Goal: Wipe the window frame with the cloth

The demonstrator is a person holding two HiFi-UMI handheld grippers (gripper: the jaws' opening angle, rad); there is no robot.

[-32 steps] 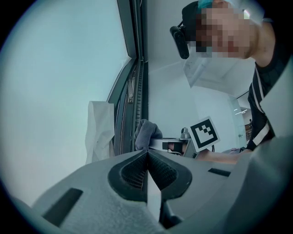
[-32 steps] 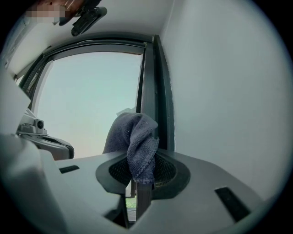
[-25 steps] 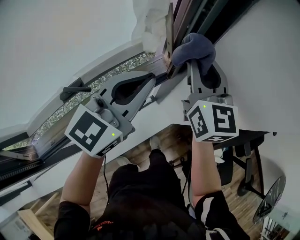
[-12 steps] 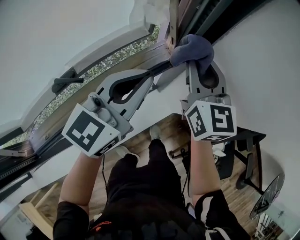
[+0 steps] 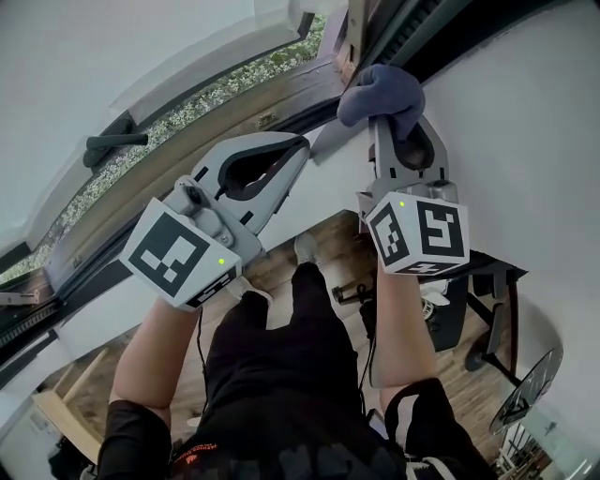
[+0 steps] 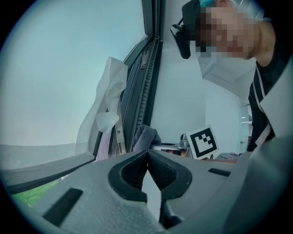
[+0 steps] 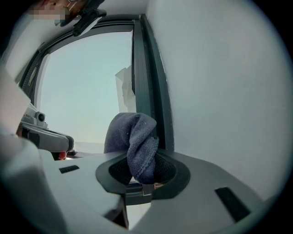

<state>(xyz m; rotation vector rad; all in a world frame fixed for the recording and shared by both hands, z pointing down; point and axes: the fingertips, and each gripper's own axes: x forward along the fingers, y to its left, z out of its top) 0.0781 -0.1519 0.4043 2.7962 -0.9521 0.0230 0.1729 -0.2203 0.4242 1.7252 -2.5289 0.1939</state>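
A bunched dark blue-grey cloth (image 5: 382,94) is pinched in my right gripper (image 5: 392,120), which presses it against the dark window frame (image 5: 398,28) at the top of the head view. In the right gripper view the cloth (image 7: 137,141) bulges out between the jaws beside the frame's upright bar (image 7: 153,87). My left gripper (image 5: 298,147) hovers to the left of the cloth, its jaws closed together with nothing in them. In the left gripper view the cloth (image 6: 145,137) shows just beyond the left gripper (image 6: 147,154), against the frame (image 6: 151,77).
An open window sash with a black handle (image 5: 112,142) stretches to the left. A white wall (image 5: 525,131) runs along the right of the frame. Far below are a wooden floor (image 5: 281,272), a dark desk with a chair (image 5: 487,281), and the person's legs.
The view has shifted, and both grippers sit slightly lower and leftwards in the frame. The cloth stays pressed on the frame in the right gripper.
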